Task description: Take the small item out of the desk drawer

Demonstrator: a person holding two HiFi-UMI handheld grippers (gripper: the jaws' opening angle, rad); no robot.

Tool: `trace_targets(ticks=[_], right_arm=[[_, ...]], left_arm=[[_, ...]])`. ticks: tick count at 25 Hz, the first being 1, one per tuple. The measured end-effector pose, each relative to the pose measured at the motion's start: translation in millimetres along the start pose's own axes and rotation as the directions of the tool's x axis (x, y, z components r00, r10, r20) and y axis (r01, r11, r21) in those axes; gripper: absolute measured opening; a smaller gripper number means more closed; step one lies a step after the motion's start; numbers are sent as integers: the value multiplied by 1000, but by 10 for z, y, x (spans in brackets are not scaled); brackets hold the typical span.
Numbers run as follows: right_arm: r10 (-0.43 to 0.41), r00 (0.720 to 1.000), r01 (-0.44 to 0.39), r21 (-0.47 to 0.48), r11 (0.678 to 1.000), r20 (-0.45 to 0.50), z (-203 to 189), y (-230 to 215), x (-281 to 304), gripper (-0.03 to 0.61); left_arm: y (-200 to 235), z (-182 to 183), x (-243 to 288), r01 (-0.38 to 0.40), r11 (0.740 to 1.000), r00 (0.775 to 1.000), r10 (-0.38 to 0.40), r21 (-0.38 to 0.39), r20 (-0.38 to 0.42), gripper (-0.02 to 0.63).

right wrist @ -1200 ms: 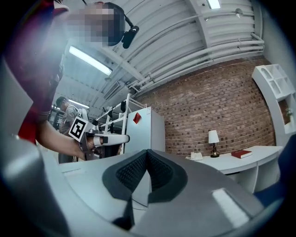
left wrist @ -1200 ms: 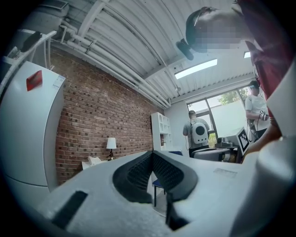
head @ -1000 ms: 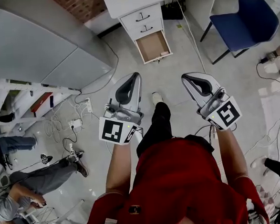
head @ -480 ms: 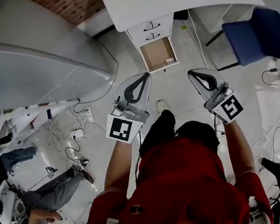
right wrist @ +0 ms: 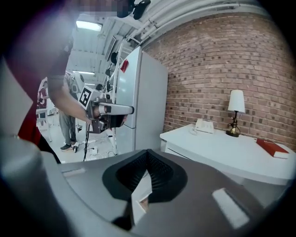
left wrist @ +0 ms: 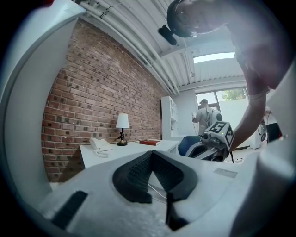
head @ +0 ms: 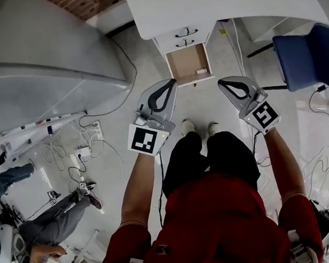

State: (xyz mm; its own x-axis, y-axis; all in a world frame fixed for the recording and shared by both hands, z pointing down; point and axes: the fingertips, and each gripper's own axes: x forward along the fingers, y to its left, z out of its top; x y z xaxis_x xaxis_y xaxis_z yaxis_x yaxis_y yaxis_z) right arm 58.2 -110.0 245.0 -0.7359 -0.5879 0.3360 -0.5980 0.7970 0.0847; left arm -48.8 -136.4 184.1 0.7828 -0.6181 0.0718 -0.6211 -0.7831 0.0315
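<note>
A white desk [head: 223, 6] stands at the top of the head view. Its bottom drawer [head: 189, 63] is pulled open over the floor, and a small pale item [head: 201, 71] lies in its right front corner. My left gripper [head: 171, 82] hangs shut and empty just below the drawer's left side. My right gripper [head: 222, 83] is also shut and empty, below and right of the drawer. Neither touches the drawer. In the left gripper view the jaws [left wrist: 151, 153] meet in front of the desk [left wrist: 134, 149]. In the right gripper view the jaws [right wrist: 148, 152] are closed too.
A blue chair [head: 311, 56] stands right of the desk. A large grey cabinet [head: 35, 47] fills the left. Cables and a power strip [head: 90, 153] lie on the floor at left, near a seated person [head: 47, 220]. A lamp [right wrist: 236, 113], phone [right wrist: 203, 126] and red book [right wrist: 273, 148] sit on the desktop.
The person has stepped toward the desk, so the open drawer lies closer in front of both grippers. Both grippers stay shut and empty, side by side.
</note>
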Motion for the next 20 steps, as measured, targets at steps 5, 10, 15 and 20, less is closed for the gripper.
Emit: trace_targets(ticks=[5,10,15,20], right_arm=[[69,998,-69,-10,998,-10,-353,-267,167,14],[138,990,-139,-34,990,-21,-857,-558,247,14],[195,975,-204,-89,975,-102,-1489,-742,578,13],[244,954,-272,-157,949,-176,-2328,-758,1027,14]], left_arm=[[104,-271,242,-62,998,998,62,-10,-29,5],[139,-618,531,-93,995,993,96,41,-66,5],[293,-1130,792,-100,994,991,103,43,-86,5],[434,-1933,1005,-74,996,995,77,54,-69,5]])
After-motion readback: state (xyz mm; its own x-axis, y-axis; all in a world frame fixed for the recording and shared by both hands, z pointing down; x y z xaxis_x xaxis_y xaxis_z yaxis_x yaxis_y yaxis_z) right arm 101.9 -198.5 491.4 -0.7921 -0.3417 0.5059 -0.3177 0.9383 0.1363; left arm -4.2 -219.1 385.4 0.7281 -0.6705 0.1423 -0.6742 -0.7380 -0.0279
